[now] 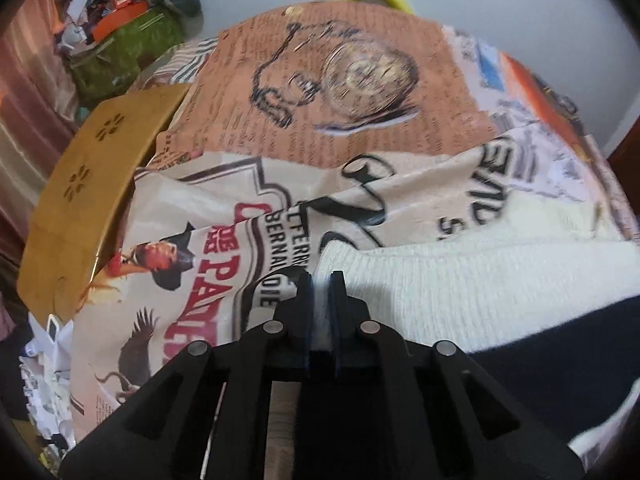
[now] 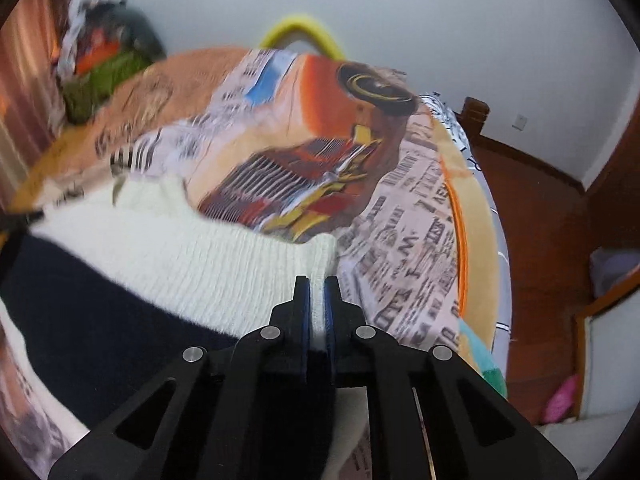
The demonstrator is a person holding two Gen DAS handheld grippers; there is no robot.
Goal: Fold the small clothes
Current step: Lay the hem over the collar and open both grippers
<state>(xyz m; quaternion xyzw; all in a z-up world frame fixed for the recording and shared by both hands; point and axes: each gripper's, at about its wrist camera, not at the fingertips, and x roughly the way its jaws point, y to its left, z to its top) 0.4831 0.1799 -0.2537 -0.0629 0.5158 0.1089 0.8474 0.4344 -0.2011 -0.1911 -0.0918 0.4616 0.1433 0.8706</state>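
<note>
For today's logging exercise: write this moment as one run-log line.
left gripper: shut on white knit garment | right gripper: shut on white knit garment | surface: printed cloth | phase: corners gripped, fold pending

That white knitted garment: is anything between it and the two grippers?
Nothing visible. The left gripper and right gripper are each shut directly on an edge of the white knitted garment, which lies on the printed bedspread.
</note>
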